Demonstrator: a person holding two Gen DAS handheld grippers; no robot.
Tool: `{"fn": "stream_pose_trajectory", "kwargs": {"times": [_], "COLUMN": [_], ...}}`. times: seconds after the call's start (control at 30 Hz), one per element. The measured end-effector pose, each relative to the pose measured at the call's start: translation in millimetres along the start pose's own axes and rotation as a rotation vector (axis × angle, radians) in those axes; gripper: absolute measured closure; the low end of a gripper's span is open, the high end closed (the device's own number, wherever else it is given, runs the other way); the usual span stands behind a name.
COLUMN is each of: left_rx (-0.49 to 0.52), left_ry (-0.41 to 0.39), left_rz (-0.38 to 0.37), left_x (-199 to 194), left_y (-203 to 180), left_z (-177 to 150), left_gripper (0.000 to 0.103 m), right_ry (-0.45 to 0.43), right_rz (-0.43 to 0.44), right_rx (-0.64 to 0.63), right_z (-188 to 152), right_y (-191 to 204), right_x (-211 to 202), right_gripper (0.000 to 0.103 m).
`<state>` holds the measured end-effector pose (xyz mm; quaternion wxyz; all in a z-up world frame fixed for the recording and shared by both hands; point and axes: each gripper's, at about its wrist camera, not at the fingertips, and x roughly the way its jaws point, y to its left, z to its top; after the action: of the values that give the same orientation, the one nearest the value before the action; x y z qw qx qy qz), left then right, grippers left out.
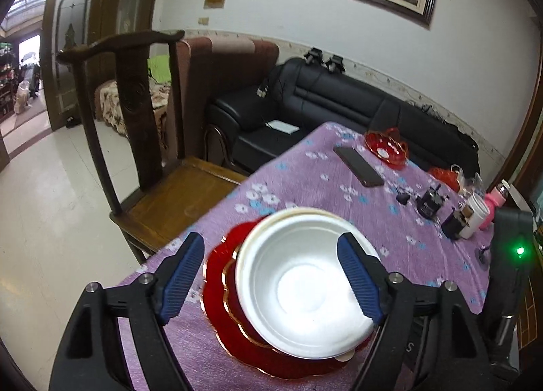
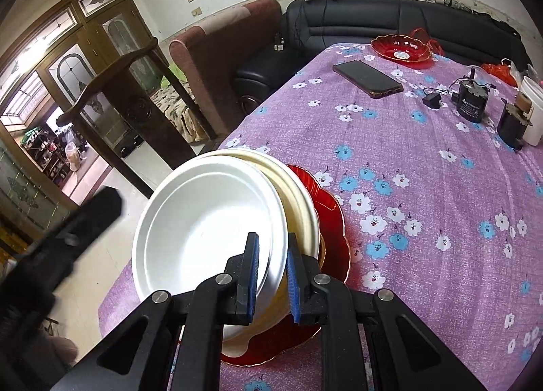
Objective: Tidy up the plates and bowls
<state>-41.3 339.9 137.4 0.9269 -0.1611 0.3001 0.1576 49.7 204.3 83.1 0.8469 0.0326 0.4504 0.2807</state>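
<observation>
Purple-clothed worktop (image 2: 424, 160), left edge: right claw (image 2: 271, 275) pinches the white bowl's (image 2: 203, 228) rim atop the red plate (image 2: 331, 221), left claw (image 1: 271, 275) open; a tilted release may slide it floorward.

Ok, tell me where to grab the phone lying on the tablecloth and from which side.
Grip the phone across its two long edges, coming straight down from above. It lies flat on the purple tablecloth with bare cloth along both long sides, so the fingers could probably straddle its narrow width; its ends sit too far apart.
</observation>
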Motion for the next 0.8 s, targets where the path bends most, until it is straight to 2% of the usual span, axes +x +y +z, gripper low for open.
{"fn": "stream_pose_trajectory", "kwargs": {"times": [0.13, 0.23, 0.3, 0.4, 0.6, 0.8], "left_rx": [0.010, 0.010, 0.011, 0.015, 0.035, 0.044], "left_ry": [-0.013, -0.012, -0.014, -0.022, -0.037, -0.049], "left_rz": [0.020, 0.023, 0.028, 0.037, 0.050, 0.059], "left_x": [-3.3, -4.6, -6.9, -10.5, -19.2, -28.1], "left_y": [-1.2, 0.0, 0.0, -0.6, -3.7, -6.2], "left_z": [0.0, -1.9, -3.2, -5.1, -9.3, -15.1], "left_gripper": [0.022, 0.022, 0.022, 0.022, 0.021, 0.020], "right_ry": [-0.001, -0.026, -0.048, -0.092, -0.129, -0.151], "right_rz": [-0.006, -0.020, -0.033, -0.056, -0.069, -0.087], "right_rx": [0.013, 0.003, -0.014, -0.028, -0.011, -0.006], "right_z": [-2.0, -3.0, -4.0, -5.7, -8.2, -21.3], "right_y": [0.3, 1.9, 4.6, 7.8, 2.8, -2.2], "right_x": [-1.7, -7.9, -13.9, -24.6, -41.1, -55.6], "right_gripper": [0.082, 0.073, 0.059, 0.046, 0.041, 0.040]}}
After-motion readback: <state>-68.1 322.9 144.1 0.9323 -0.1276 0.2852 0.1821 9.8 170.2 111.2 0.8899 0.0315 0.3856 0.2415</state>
